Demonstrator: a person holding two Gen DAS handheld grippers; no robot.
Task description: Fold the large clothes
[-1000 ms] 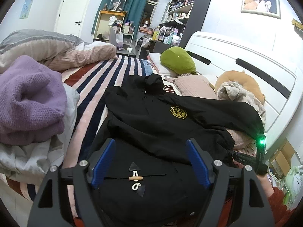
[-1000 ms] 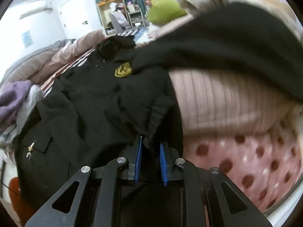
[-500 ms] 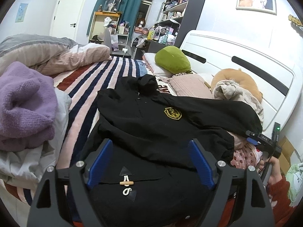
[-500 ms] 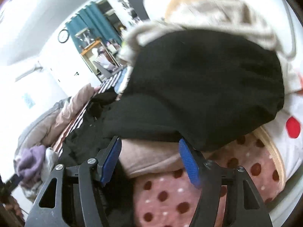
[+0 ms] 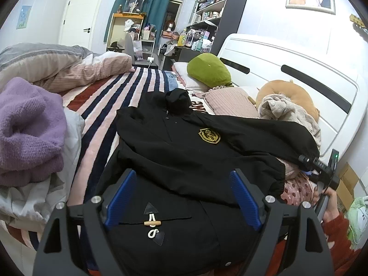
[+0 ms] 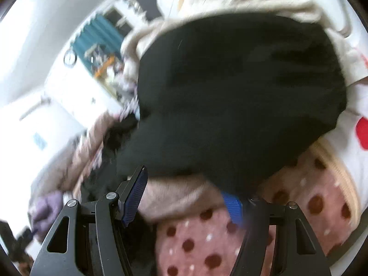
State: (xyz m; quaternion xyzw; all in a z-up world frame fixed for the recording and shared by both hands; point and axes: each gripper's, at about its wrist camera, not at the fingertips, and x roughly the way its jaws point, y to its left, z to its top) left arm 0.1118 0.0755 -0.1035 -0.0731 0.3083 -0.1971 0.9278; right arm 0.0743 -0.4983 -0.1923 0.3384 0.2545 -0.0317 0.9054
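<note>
The striped bed cover (image 5: 128, 92) serves as the folding surface, and the black hooded jacket (image 5: 184, 151) lies spread front-up across it, hood (image 5: 178, 100) toward the far end, so its panels can be turned inward. Its one sleeve (image 5: 264, 135) runs out sideways over the pink pillow (image 5: 230, 103) and the beige garment (image 5: 287, 112) beside the white headboard (image 5: 299, 69); that reads as the part awaiting a fold toward the chest, where the gold crest (image 5: 209, 135) sits. A purple knit (image 5: 27, 124) is heaped to the left, apart from the jacket.

The left gripper (image 5: 181, 197) hovers above the jacket's lower front with its jaws spread wide; nothing sits between the blue pads (image 5: 120, 197), and the toggle fastening (image 5: 151, 223) lies just below them. The right gripper (image 6: 184, 199) is also wide open at the sleeve's end (image 6: 230, 92), over a dotted pink cushion (image 6: 207, 241). The black cloth overlaps 1 pad, though the blurred view does not show a pinch.
</note>
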